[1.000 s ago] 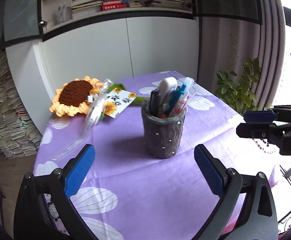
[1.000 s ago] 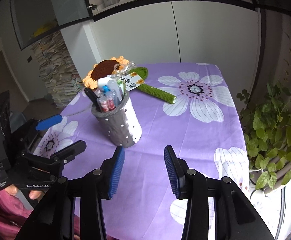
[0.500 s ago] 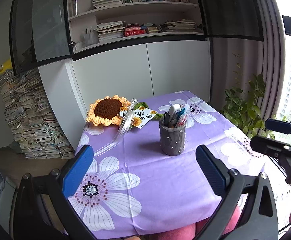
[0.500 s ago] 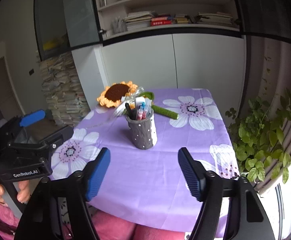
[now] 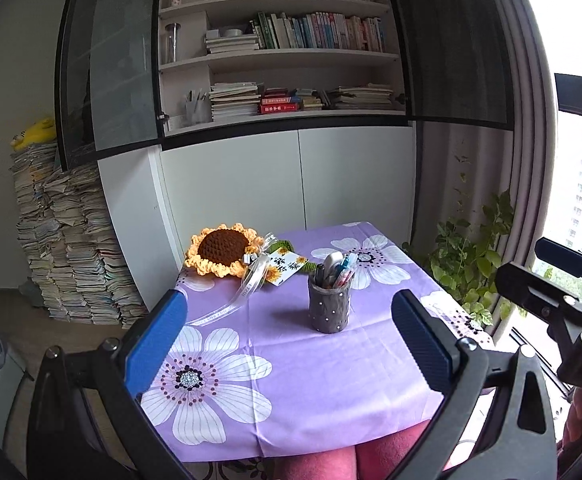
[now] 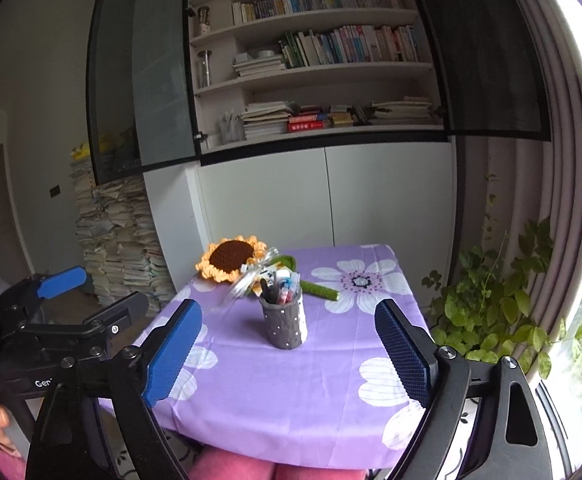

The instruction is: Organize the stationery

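Observation:
A grey dotted pen holder (image 5: 329, 309) stands upright in the middle of the purple flowered tablecloth (image 5: 291, 376), filled with several pens and a white item; it also shows in the right wrist view (image 6: 284, 326). My left gripper (image 5: 289, 338) is open and empty, held well back from the table near its front edge. My right gripper (image 6: 287, 350) is open and empty too, likewise pulled back. The right gripper shows at the right edge of the left wrist view (image 5: 559, 280), and the left gripper at the left of the right wrist view (image 6: 67, 312).
A crocheted sunflower (image 5: 223, 249) with a ribbon and card (image 5: 283, 266) lies at the table's far left. Behind are white cabinets and bookshelves (image 5: 291, 80). Paper stacks (image 5: 67, 248) stand at left, a potted plant (image 5: 471, 264) at right.
Both grippers have pulled back and up from the pen holder, so the whole table shows. The right gripper's jaws have opened wider. The holder has not moved.

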Tool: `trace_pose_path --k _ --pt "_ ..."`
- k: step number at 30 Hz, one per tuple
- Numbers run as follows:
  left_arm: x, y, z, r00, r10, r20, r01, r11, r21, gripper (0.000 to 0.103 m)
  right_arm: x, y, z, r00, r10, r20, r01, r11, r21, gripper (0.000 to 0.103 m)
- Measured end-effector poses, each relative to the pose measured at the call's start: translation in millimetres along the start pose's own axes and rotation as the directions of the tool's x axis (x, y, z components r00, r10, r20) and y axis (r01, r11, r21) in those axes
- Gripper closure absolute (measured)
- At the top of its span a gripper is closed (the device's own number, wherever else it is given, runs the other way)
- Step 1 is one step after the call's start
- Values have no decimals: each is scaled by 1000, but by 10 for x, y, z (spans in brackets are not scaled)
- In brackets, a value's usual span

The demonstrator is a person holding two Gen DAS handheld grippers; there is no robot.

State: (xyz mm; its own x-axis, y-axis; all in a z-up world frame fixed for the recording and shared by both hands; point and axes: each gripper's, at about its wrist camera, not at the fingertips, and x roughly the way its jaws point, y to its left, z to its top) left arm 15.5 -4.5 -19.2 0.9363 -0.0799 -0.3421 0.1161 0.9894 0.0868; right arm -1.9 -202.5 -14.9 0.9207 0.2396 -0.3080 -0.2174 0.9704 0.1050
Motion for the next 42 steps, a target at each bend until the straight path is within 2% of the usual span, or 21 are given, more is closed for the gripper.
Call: trace_pose_path --k 6,15,26,42 --pt "-224 -27 35 999 8 47 -8 1000 -5 1 -166 109 53 999 -3 51 4 1000 -26 12" --pt "-297 -82 10 998 9 61 -9 1000 -4 1 -295 122 26 997 -13 79 15 1000 -25 12" --pt "-255 -55 -8 999 18 50 -17 1000 -12 1 -233 11 -18 998 -7 55 6 1000 13 12" --pt "-189 -59 -33 999 25 32 -25 1000 -7 1 -161 38 -67 1000 -10 25 10 1000 6 12"
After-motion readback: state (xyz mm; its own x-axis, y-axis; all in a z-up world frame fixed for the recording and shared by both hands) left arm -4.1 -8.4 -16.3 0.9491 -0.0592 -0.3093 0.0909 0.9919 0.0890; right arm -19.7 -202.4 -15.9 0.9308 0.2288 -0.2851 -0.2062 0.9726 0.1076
